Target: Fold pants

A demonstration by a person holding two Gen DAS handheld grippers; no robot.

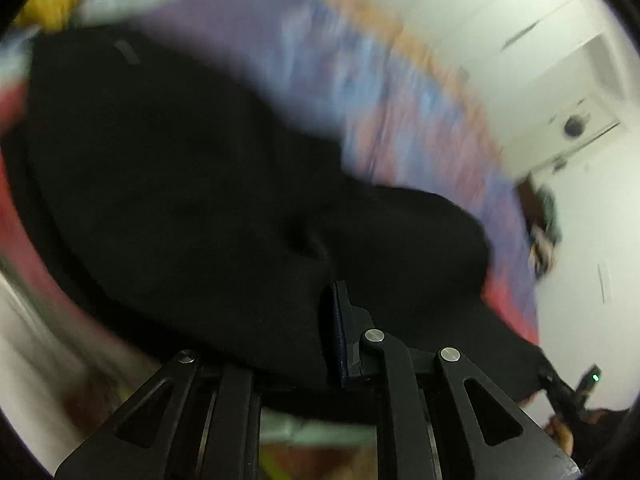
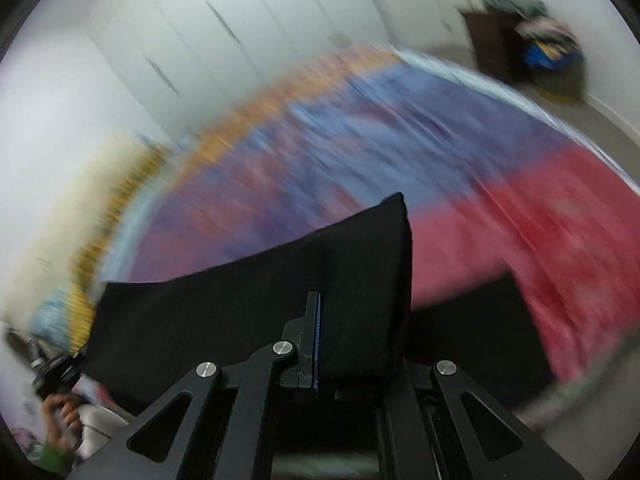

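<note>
black pants (image 1: pixel 180 184) span between both grippers over the striped bedspread (image 2: pixel 360 148): left gripper (image 1: pixel 328 312) and right gripper (image 2: pixel 320 320) each pinch an edge (views blurred), long axis running across.

Both wrist views look along tongs, close over bedspread (image 2: pixel 400 128); share black pants (image 1: pixel 180 180) (blurred).
</note>
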